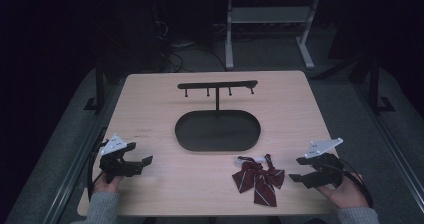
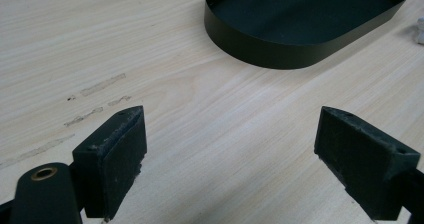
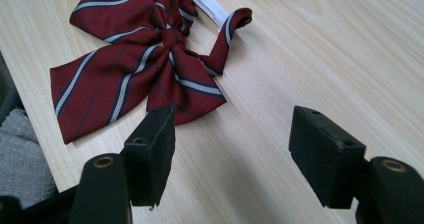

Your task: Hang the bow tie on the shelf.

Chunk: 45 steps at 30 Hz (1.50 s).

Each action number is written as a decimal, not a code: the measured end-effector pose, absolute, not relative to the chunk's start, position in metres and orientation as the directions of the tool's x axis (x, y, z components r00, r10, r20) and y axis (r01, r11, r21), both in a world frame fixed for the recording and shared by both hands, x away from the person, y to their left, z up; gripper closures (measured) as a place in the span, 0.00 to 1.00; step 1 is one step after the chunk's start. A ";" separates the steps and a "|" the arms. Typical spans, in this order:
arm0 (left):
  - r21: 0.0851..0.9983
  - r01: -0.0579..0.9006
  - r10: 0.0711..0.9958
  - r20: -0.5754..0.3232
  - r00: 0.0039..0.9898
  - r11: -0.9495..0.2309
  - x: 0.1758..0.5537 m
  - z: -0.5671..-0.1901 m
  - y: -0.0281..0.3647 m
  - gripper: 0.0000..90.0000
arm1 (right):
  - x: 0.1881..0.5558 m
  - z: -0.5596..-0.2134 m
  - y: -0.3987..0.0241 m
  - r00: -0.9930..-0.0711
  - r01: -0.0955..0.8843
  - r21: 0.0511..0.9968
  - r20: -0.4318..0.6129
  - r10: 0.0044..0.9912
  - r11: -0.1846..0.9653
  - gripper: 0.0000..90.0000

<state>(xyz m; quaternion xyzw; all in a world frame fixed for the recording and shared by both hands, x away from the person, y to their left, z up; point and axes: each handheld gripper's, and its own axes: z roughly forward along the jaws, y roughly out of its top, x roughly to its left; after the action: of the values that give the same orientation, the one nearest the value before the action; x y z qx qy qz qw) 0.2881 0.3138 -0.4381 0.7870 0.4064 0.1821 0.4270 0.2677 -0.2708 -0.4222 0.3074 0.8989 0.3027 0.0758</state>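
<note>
Bow tie (image 3: 145, 66): striped maroon fabric with white strap, flat on worktop (image 1: 150, 109), near edge, in front of the hook stand's (image 1: 218, 87) black tray (image 1: 218, 131).
Handling: probably light, floppy; pinch the centre knot.
Right gripper (image 1: 300, 169): jaws wide, empty, just beside it.
Left gripper (image 1: 142, 161): jaws wide, empty, well apart.

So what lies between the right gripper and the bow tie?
Nothing: bare wooden table separates the right gripper, jaws open, from the bow tie, as the right gripper view shows.
</note>
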 end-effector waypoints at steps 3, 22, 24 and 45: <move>0.819 0.488 0.796 -0.064 0.602 -0.303 0.288 -0.438 0.314 0.14 | 0.269 -0.422 -0.268 -0.807 0.499 0.582 0.043 0.588 0.642 0.39; 0.821 0.480 0.790 -0.060 0.610 -0.308 0.288 -0.437 0.314 0.15 | 0.312 -0.388 -0.214 -0.904 0.388 0.427 0.004 0.427 0.817 0.48; 0.820 0.481 0.790 -0.060 0.610 -0.309 0.288 -0.437 0.313 0.14 | 0.318 -0.389 -0.210 -0.910 0.378 0.413 -0.001 0.415 0.829 0.48; 0.818 0.487 0.791 -0.067 0.608 -0.306 0.288 -0.437 0.314 0.14 | 0.362 -0.410 -0.163 -0.956 0.293 0.265 0.050 0.290 0.919 0.61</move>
<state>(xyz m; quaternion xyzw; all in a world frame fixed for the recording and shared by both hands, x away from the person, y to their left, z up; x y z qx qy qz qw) 0.2881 0.3143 -0.4372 0.7882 0.4053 0.1776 0.4278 0.3615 -0.1634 -0.4104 0.1489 0.9794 0.1360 -0.0048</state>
